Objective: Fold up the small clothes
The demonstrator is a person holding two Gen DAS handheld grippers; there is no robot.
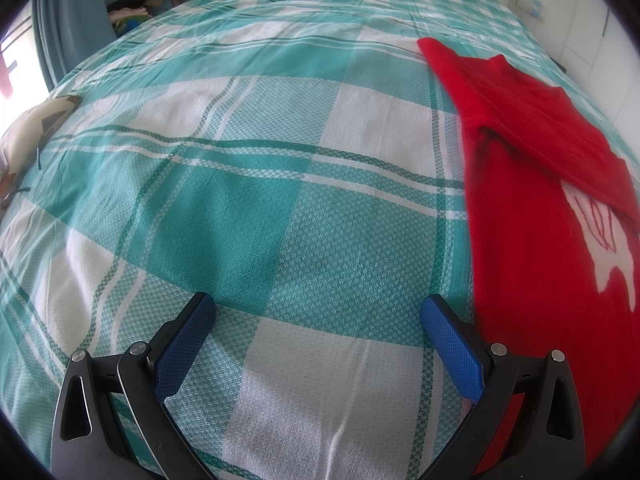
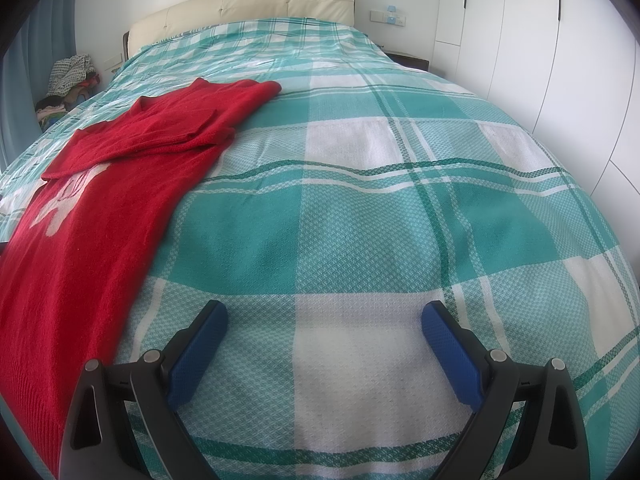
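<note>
My left gripper (image 1: 318,312) hangs over the bed with its jaws spread wide and nothing between them; the blue pads (image 1: 188,344) are ribbed with a fine diamond grip, set in smooth black plastic arms with metal pivot pins. My right gripper (image 2: 324,318) is the same: jaws wide apart, empty, above bare cover.

The bedspread (image 2: 360,220) is a woven waffle-textured cloth in a big teal, pale aqua and white plaid, crossed by thin dark green stripes, lying mostly flat with a few shallow ripples.

The red knitted sweater (image 2: 92,248) lies on the bed between my two grippers: along the right edge of the left wrist view (image 1: 532,264), along the left edge of the right wrist view. It is a soft, fuzzy knit with a ribbed hem nearest me. Both sleeves are folded in across the chest, their layers overlapping in flat bands near the neckline. A white knitted motif (image 2: 64,200) with red line details shows on the front, partly covered by a sleeve. The body forms a long, narrow strip running away from me toward the cream padded headboard (image 2: 256,4)

A heap of clothes (image 2: 70,76) sits beside the bed, and white wardrobe doors (image 2: 560,60) stand on the other side
</note>
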